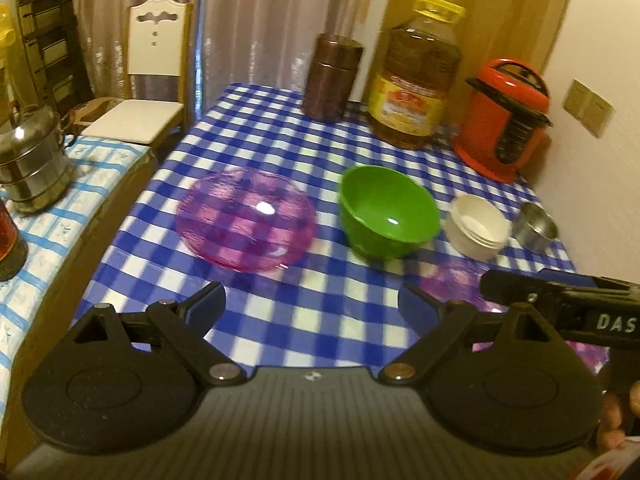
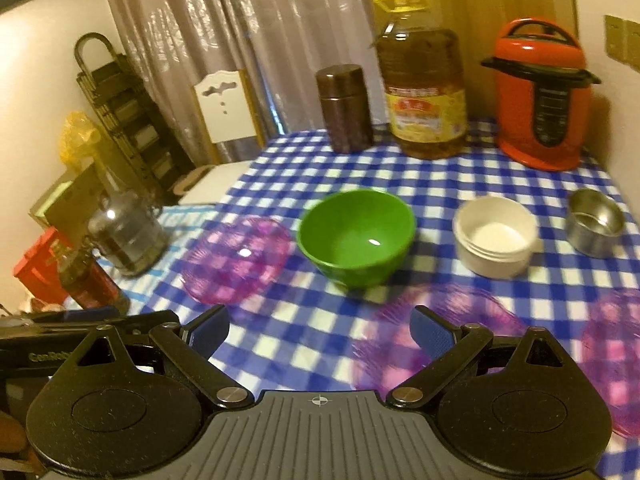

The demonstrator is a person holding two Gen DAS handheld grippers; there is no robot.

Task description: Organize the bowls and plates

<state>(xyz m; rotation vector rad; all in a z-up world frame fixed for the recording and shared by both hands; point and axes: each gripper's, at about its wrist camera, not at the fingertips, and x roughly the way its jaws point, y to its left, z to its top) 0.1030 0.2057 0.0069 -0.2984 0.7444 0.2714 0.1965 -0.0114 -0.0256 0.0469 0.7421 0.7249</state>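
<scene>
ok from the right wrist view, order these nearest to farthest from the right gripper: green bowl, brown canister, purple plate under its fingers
1. Translucent purple plate, just below the right gripper, toward its right side.
2. Green plastic bowl, centre of the table.
3. Brown cylindrical canister, far edge.

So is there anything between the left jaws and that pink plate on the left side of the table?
Nothing visible. The left gripper is open, and only bare checkered tablecloth lies between it and the pink plate. The green bowl sits off to the plate's right, apart from it.
</scene>
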